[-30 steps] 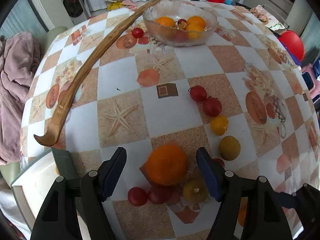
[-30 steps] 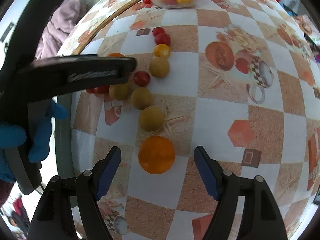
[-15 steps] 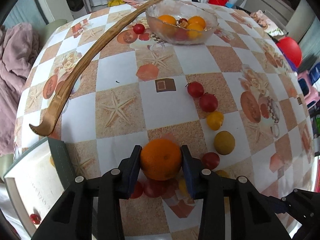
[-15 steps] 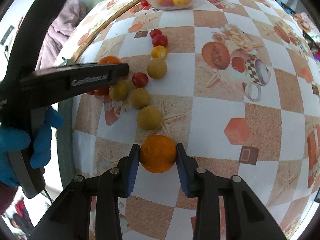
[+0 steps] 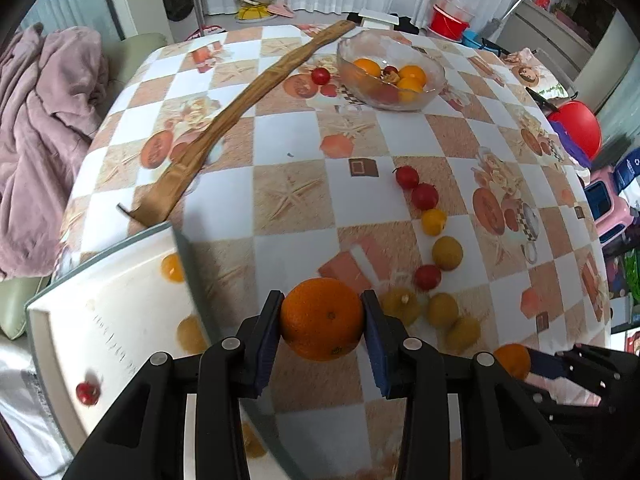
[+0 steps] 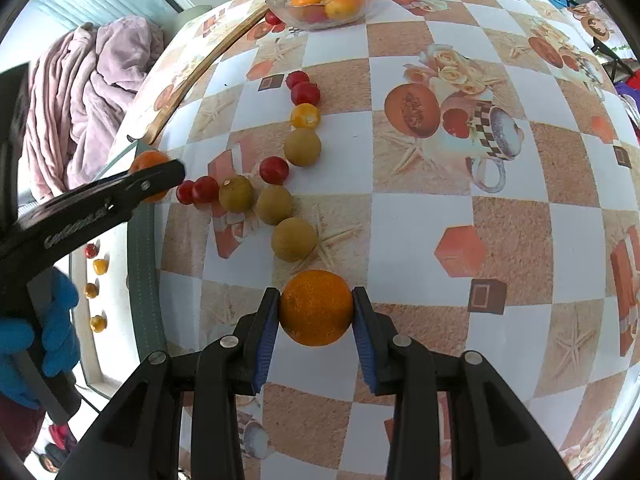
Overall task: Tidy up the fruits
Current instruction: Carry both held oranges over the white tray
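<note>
Both pairs of jaws have come in from wide apart, and we now hold a fruit in each tool. Our left gripper (image 5: pixel 322 326) is clamped on a round, pebbly-skinned orange (image 5: pixel 322 319), its blue pads pressing the fruit's two sides at the widest part; the orange looks lifted clear of the cloth. Our right gripper (image 6: pixel 315 322) is clamped the same way on a second round orange (image 6: pixel 316 307); we cannot tell whether that one has left the table.

We judge these oranges firm but slightly yielding, moderately heavy for the pads, with dimpled skin that gives fair friction. Across the middle is the right hold; squeezing harder would only bruge the peel — rather, bruise it. Being near-spheres, they have no real long axis; the left one shows a small dimple facing us, off to the lower right.

Left of the left fingers lies a white rectangular tray with a grey rim (image 5: pixel 188 256), holding a few small red and yellow fruits. Just beyond the right fingers a curving line of olive-brown round fruits (image 6: pixel 294 239), small red cherry tomatoes (image 6: pixel 274 170) and a yellow one (image 6: pixel 305 116) runs away across the checked beige-and-white tablecloth (image 6: pixel 400 216). Farthest off stands a clear glass bowl (image 5: pixel 390 70) already holding oranges, with a long curved wooden strip (image 5: pixel 240 108) to its left.
</note>
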